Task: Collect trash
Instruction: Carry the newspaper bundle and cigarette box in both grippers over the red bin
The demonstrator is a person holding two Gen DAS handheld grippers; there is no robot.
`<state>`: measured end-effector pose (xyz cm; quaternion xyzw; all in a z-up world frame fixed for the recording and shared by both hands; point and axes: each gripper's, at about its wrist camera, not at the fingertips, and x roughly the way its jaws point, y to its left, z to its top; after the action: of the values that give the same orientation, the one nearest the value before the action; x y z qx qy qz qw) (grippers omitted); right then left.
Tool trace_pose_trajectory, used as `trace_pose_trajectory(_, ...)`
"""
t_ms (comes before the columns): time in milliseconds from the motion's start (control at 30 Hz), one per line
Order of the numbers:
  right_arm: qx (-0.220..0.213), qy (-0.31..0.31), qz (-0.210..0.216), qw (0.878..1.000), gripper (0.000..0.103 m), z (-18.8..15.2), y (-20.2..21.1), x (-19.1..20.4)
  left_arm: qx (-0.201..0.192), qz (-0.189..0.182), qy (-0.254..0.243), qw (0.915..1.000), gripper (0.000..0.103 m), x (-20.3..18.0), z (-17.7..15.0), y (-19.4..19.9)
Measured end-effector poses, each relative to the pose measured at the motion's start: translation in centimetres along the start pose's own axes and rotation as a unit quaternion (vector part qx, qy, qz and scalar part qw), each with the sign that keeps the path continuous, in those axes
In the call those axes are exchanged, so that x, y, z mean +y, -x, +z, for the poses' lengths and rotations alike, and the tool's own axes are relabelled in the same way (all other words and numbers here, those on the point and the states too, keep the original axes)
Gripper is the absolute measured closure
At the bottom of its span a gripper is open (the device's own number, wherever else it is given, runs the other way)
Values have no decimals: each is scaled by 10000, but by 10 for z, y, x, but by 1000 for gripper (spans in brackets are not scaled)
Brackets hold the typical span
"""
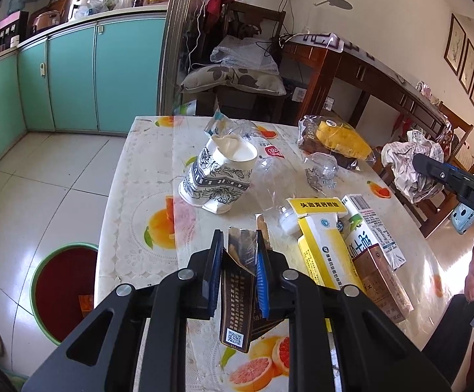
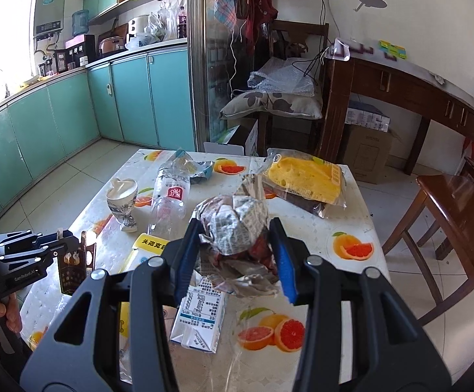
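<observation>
Left gripper (image 1: 238, 269) clamps a flattened brown carton (image 1: 238, 294) above the table's (image 1: 145, 196) near edge, right gripper (image 2: 233, 258) a crumpled newspaper wad (image 2: 233, 225) mid-table; either loose, springy piece may slip before reaching the bin (image 1: 63, 287).

Left gripper (image 1: 238, 254): matte black linkage arms with triangular cut-outs, round silver pivot screws at each joint, and blue ribbed pads lining the inner faces of two flat black fingers. Right gripper (image 2: 233, 254): same build, same silver pivots, brighter blue pads. Seen from the left wrist camera, the right tool's body carries white letters "DAS" and a grey trigger handle. The left tool's side reads "GenRobot.AI" in white.
</observation>
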<state>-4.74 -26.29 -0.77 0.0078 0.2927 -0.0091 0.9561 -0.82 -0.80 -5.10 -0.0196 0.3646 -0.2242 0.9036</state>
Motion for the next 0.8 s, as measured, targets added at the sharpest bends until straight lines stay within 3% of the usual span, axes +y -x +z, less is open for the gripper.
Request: trace_pose_trajectory(800,-173,256,513,9982,60,17,-6,50,-419,66,146,9990,86,16,11,25)
